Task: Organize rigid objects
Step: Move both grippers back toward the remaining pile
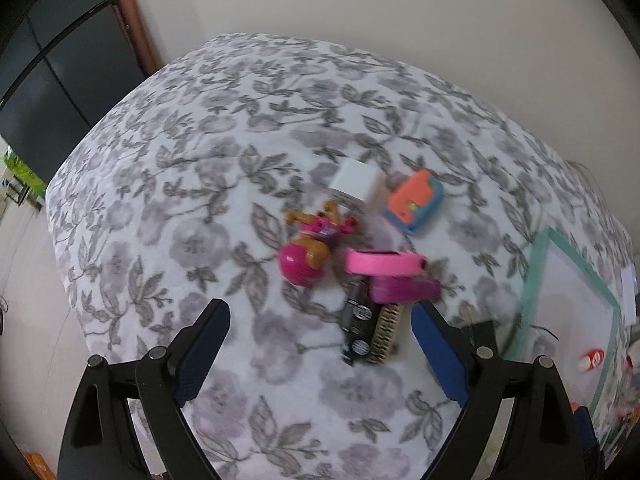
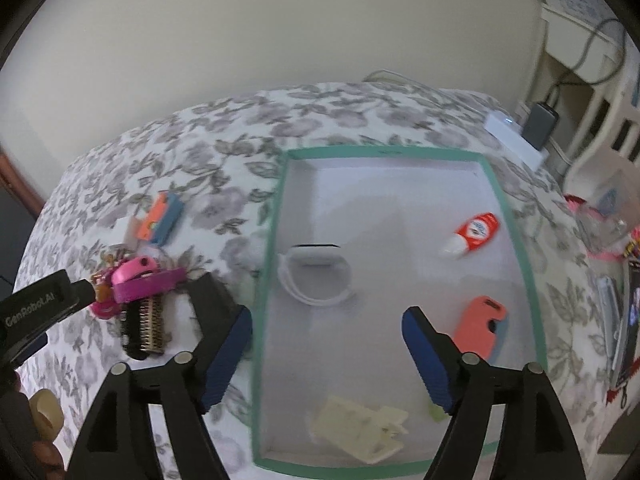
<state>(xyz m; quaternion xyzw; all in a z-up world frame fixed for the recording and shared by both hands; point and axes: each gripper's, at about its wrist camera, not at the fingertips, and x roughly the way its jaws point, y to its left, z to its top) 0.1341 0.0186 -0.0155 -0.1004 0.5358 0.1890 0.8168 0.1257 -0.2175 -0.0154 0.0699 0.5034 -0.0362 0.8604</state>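
Note:
A pile of small objects lies on the floral cloth: a pink toy figure (image 1: 310, 246), a pink band (image 1: 384, 262), a purple piece (image 1: 404, 291), a black and tan circuit part (image 1: 370, 330), a white cube (image 1: 354, 180) and an orange and blue case (image 1: 416, 200). My left gripper (image 1: 320, 344) is open just short of the pile. My right gripper (image 2: 326, 354) is open over the green-rimmed white tray (image 2: 276, 248). The tray holds a white band (image 2: 316, 276), a red and white bottle (image 2: 472, 234), an orange case (image 2: 482, 326) and a cream clip (image 2: 360, 428).
The left gripper's body (image 2: 36, 312) shows at the left of the right wrist view, beside the pile (image 2: 140, 304). A roll of tape (image 2: 44, 414) lies at the lower left. A white box and grey charger (image 2: 538, 124) and assorted clutter (image 2: 616, 300) sit right of the tray.

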